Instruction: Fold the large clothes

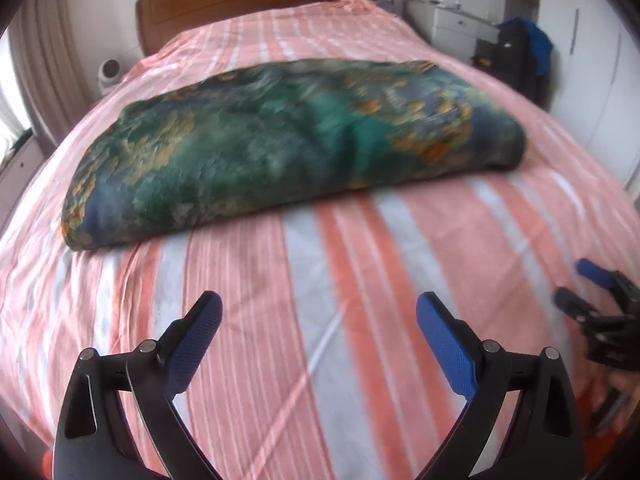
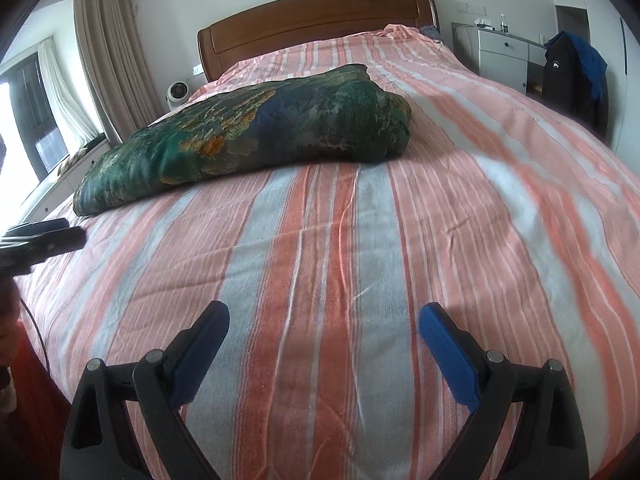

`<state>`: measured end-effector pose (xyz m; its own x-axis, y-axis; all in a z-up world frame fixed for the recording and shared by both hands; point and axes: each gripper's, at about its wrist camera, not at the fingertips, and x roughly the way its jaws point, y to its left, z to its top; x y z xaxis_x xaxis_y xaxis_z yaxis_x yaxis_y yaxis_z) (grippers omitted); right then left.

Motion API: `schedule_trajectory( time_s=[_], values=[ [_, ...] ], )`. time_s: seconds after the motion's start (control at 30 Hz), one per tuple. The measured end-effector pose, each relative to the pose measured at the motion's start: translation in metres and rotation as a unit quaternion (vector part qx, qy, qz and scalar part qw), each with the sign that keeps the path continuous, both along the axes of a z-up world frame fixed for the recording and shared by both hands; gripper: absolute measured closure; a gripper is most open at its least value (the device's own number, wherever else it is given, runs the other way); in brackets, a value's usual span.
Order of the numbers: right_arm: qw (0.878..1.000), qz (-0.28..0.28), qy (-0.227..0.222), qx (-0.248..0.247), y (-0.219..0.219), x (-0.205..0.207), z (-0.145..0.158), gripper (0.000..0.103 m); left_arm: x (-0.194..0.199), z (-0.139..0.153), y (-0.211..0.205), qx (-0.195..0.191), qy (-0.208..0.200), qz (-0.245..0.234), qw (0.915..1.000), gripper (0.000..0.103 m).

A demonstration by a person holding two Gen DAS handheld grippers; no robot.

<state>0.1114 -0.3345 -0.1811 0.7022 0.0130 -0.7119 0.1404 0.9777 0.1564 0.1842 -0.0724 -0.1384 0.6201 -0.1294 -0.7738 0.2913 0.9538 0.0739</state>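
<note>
A large green and blue patterned cloth with orange patches lies folded into a thick flat bundle across the middle of the bed; in the right wrist view the cloth sits to the left of centre. My left gripper hovers open over the striped sheet, well short of the bundle, nothing between its blue pads. My right gripper is likewise open and empty above the sheet near the foot of the bed. The right gripper also shows at the right edge of the left wrist view, and the left gripper at the left edge of the right wrist view.
The bed has a pink, orange and white striped sheet and a wooden headboard. A small white fan stands at the left by beige curtains. A white drawer unit and a chair with dark clothes stand at the right.
</note>
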Motion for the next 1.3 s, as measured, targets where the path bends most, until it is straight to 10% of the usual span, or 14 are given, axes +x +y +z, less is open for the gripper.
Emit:
schedule_trajectory(
  time_s=[0.27,1.3],
  values=[
    [1.000,0.000,0.004,0.000,0.000,0.000,-0.003,0.007,0.017,-0.040,0.015,0.009,0.025,0.035,0.9990,0.002],
    [1.000,0.004,0.007,-0.002,0.002,0.001,-0.004,0.006,0.020,-0.050,0.011,0.017,0.031,0.050,0.9981,0.000]
  ],
)
